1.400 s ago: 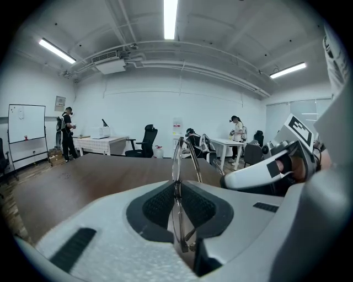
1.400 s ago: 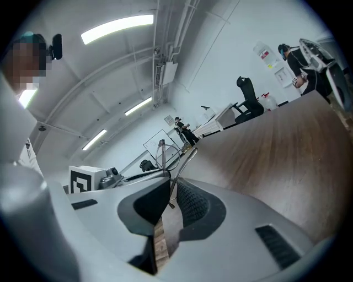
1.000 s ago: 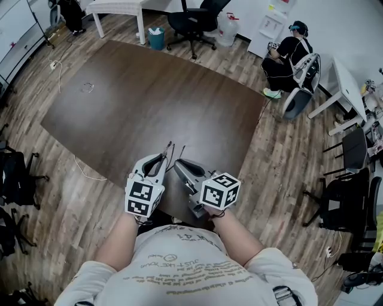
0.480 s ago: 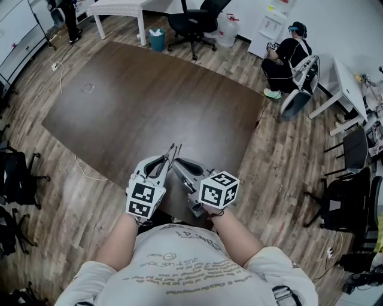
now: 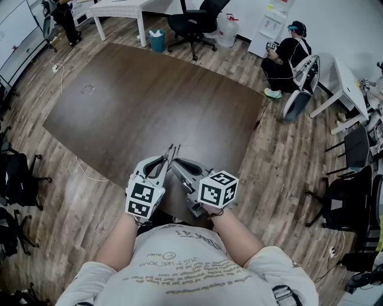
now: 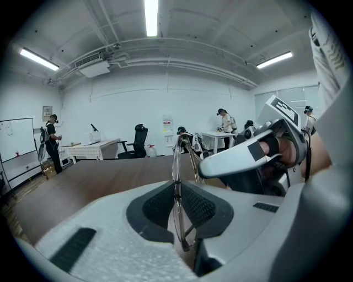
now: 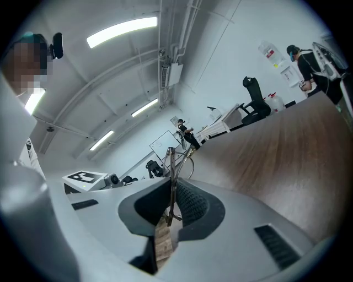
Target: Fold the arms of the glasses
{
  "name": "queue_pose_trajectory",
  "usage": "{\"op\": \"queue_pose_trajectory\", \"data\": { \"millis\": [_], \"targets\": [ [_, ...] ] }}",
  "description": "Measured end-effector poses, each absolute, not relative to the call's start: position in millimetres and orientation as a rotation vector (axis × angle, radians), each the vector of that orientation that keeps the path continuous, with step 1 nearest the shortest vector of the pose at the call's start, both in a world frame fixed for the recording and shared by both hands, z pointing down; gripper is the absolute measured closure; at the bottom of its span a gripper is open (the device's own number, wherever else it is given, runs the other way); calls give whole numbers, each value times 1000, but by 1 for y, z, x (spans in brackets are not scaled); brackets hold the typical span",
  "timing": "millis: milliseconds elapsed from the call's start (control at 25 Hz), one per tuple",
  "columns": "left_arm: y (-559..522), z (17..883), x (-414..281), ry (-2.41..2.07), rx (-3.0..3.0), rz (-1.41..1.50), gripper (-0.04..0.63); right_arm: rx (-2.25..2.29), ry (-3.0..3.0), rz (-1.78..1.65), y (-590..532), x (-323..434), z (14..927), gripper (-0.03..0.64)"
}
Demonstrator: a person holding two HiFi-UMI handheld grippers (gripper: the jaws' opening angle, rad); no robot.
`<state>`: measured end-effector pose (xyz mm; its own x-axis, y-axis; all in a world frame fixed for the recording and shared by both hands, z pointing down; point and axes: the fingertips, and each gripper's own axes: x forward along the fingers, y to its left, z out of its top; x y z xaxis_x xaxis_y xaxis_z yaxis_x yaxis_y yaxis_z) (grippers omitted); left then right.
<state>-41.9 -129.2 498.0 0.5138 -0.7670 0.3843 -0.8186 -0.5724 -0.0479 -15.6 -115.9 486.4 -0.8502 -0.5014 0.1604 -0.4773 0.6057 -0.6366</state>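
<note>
A thin wire-framed pair of glasses [image 5: 172, 150] hangs in the air over the near edge of the dark brown table [image 5: 149, 101], held between both grippers. My left gripper [image 5: 168, 156] is shut on the front frame; in the left gripper view the rim [image 6: 176, 176] stands edge-on between the dark pads [image 6: 199, 205]. My right gripper [image 5: 176, 163] comes in from the right and is shut on the glasses [image 7: 171, 165], on a thin metal part that looks like an arm. The two gripper tips nearly touch. The right gripper [image 6: 242, 160] shows close by in the left gripper view.
A small ring-like item [image 5: 88, 89] lies far off on the table's left part. Beyond the table are a black office chair [image 5: 194, 21], a teal bin [image 5: 157, 39] and a white table [image 5: 119, 7]. A person [image 5: 287, 54] sits on the floor at back right.
My left gripper has shifted slightly right, toward the right gripper. The thin wires of the glasses now stand closer together. The right gripper has kept its place.
</note>
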Motion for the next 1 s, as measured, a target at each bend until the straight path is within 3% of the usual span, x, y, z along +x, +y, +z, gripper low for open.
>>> {"op": "queue_pose_trajectory", "data": {
  "millis": [400,1000],
  "targets": [
    [-130,511,-37,-1352,2603,643,545,-828,2799,-1095,-117,-19,487,515],
    [-137,520,-38,-1341,2626,708,545,-872,2791,-1126,-126,-22,496,514]
  ]
}}
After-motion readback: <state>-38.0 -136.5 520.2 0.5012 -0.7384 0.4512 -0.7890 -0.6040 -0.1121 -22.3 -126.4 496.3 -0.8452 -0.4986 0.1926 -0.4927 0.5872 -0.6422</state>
